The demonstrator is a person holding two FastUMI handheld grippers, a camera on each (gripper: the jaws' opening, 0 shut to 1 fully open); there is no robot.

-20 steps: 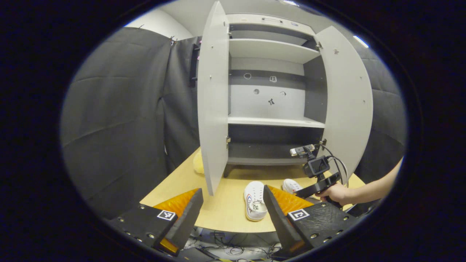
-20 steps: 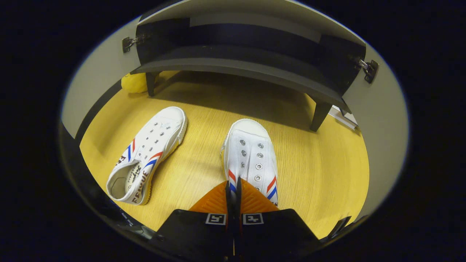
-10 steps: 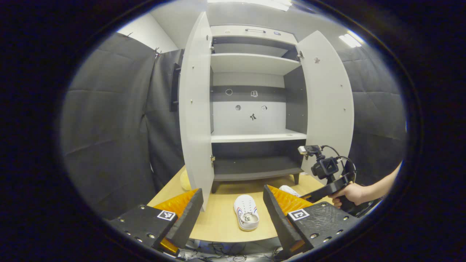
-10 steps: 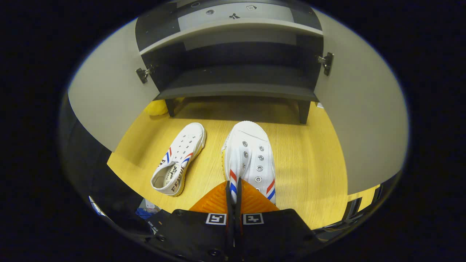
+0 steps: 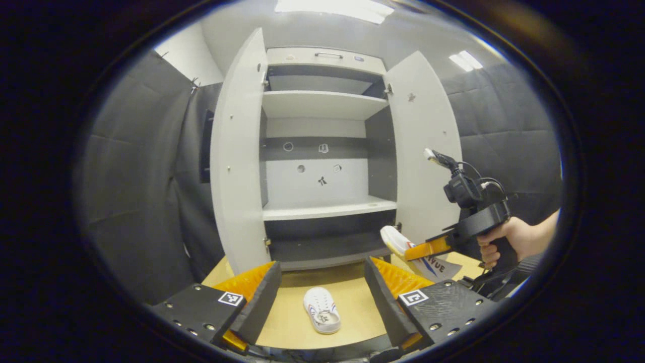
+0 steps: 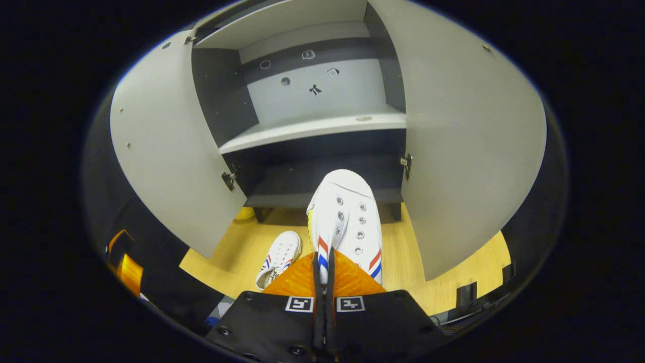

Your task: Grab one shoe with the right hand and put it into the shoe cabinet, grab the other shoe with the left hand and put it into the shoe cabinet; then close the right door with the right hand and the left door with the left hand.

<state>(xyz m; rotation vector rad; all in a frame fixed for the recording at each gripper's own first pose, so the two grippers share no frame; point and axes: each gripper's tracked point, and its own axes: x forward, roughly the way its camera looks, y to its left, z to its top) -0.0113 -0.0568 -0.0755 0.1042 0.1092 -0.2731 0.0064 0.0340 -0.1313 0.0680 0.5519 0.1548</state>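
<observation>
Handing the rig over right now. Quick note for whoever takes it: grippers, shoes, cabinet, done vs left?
Right gripper: shut on the first shoe, lifted off the table, toe toward the cabinet's dark bottom shelf.
Left gripper: open, holding nothing.
Second shoe: on the table, in front of the cabinet.
Left door and right door: open.
Done: first shoe grasped.
Left: shelve it, shelve the second shoe with the left gripper, close the right door, then the left door.
</observation>
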